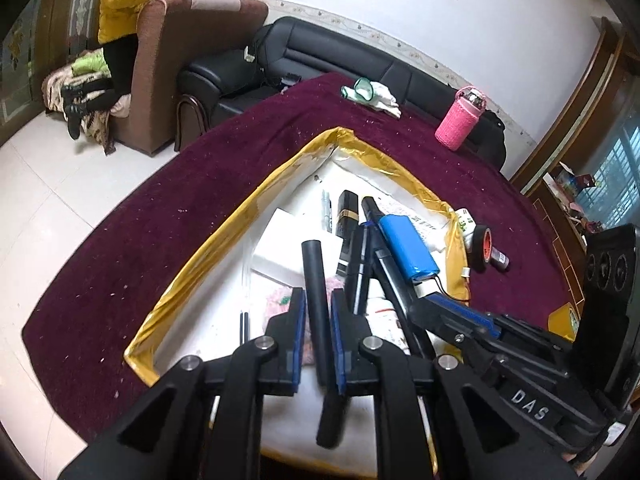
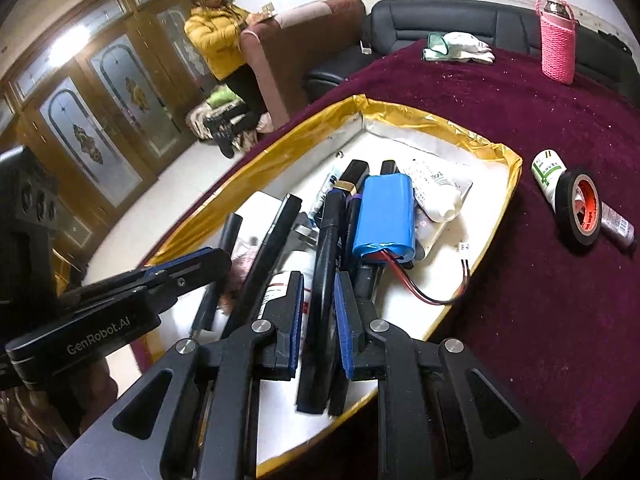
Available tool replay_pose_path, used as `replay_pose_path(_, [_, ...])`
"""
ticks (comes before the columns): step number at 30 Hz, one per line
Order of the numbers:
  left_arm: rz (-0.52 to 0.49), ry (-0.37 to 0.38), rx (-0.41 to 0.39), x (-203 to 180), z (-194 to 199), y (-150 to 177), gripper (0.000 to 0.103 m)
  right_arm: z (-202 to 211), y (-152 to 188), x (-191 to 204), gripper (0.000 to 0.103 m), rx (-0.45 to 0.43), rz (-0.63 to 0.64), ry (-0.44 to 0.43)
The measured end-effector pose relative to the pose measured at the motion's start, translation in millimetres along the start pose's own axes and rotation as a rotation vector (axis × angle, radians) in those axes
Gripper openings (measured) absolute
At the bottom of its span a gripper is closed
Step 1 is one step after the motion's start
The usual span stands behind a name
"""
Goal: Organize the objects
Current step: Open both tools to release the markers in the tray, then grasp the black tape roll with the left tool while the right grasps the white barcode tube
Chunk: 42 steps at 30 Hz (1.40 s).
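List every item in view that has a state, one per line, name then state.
left claw: shut on a black tube, over the tray
black tube: gripped, lifted above the clutter
right claw: closed around a black marker
black marker: between the pads, capped
tray: open, full of items
blue battery pack: lying on the pile, wires loose
white tube: lying flat in the tray
tape roll: on the cloth outside the tray, leaning on a small bottle
pink bottle: upright

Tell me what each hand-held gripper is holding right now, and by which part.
The left hand-held gripper clamps a black tube around its middle. The right hand-held gripper grips a black marker near mid-length, over the gold-rimmed tray.
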<state>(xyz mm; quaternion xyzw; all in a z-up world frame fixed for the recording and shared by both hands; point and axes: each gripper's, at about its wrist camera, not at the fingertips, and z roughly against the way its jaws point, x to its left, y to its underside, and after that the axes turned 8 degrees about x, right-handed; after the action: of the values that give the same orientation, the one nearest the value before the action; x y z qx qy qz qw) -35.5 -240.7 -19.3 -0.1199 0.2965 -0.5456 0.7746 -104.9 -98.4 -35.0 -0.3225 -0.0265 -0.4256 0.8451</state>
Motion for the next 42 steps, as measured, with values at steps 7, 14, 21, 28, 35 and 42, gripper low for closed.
replay_pose_path(7, [-0.028,-0.018,-0.079,-21,31,16,0.052,34,13,-7,0.017,-0.047,-0.006,-0.065])
replay_pose_path(14, [-0.091,-0.005,-0.062,-58,38,28,0.053,66,22,-37,0.034,-0.046,0.013,-0.096])
replay_pose_path(21, [-0.158,0.011,-0.02,-100,28,37,0.053,89,13,-102,0.034,-0.013,0.01,-0.006])
replay_pose_path(28, [-0.213,0.033,0.029,-141,6,36,0.053,92,-7,-180,0.034,-0.029,-0.07,0.105])
replay_pose_path(35, [-0.226,0.072,0.122,-183,-49,3,0.053,80,-1,-231,0.034,-0.075,-0.188,0.083])
replay_pose_path(42, [-0.254,0.012,0.144,-219,-117,-37,0.052,85,2,-241,0.034,-0.085,-0.242,0.125])
